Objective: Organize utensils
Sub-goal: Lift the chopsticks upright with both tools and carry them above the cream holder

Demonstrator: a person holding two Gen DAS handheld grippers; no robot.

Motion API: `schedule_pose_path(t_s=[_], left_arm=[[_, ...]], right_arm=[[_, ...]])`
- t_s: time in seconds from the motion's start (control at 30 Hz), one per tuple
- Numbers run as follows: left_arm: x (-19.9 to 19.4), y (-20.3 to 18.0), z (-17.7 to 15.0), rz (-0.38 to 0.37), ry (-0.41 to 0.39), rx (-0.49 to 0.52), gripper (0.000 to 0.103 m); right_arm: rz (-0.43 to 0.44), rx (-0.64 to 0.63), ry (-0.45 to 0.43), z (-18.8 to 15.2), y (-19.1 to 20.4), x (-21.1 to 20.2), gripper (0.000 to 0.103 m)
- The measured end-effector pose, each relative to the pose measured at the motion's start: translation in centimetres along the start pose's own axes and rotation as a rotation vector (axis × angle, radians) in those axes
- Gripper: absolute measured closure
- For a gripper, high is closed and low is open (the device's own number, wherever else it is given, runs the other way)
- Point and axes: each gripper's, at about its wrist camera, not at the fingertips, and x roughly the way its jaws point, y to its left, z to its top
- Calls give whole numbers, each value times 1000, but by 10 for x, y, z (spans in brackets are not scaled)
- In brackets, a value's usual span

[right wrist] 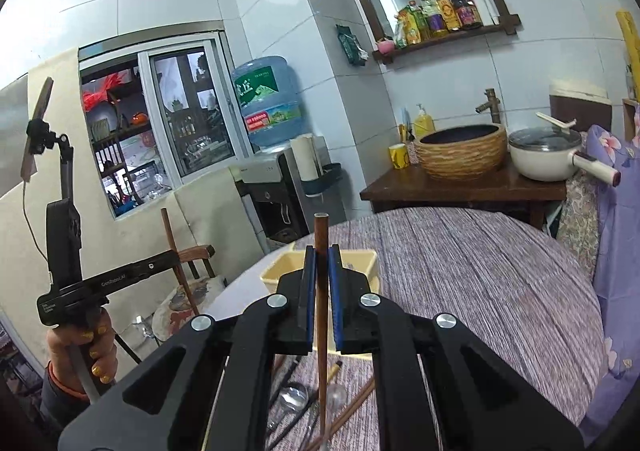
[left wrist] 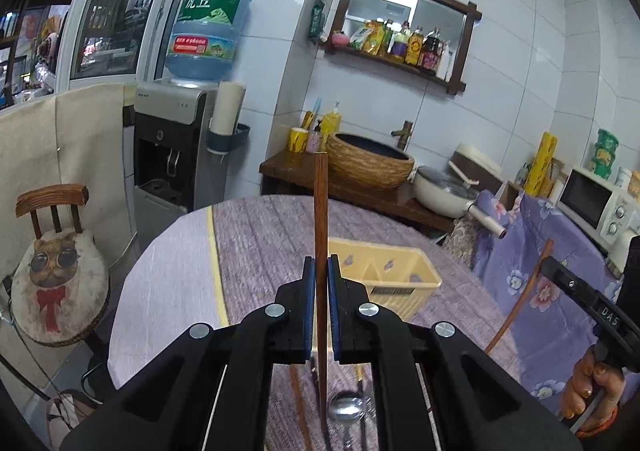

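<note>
Between each gripper's pads stands one brown chopstick (left wrist: 320,211), long way up. Both the left gripper (left wrist: 320,271) and right gripper (right wrist: 321,263) squeeze theirs tight. Just ahead on the table (left wrist: 256,235) sits the yellow basket (left wrist: 384,275), nearer the left one.

At the centre of the frame, a brown chopstick (right wrist: 321,271) is clamped upright between the blue pads of the right gripper (right wrist: 321,263). A yellow basket (right wrist: 280,271) is seen just behind the jaws on the purple-grey table (right wrist: 480,291). Spoons (right wrist: 294,397) and further chopsticks (right wrist: 352,407) are spread at lower centre. At left, a second chopstick (right wrist: 176,259) is held by the left gripper (right wrist: 170,257).
</note>
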Motion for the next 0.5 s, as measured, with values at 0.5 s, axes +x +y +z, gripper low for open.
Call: schedule_pose_path(t_s=[0.5], left_arm=[[35,-40,96,10,-272,-16,96]], right_arm=[[-93,-88,-222,114,28,38,95]])
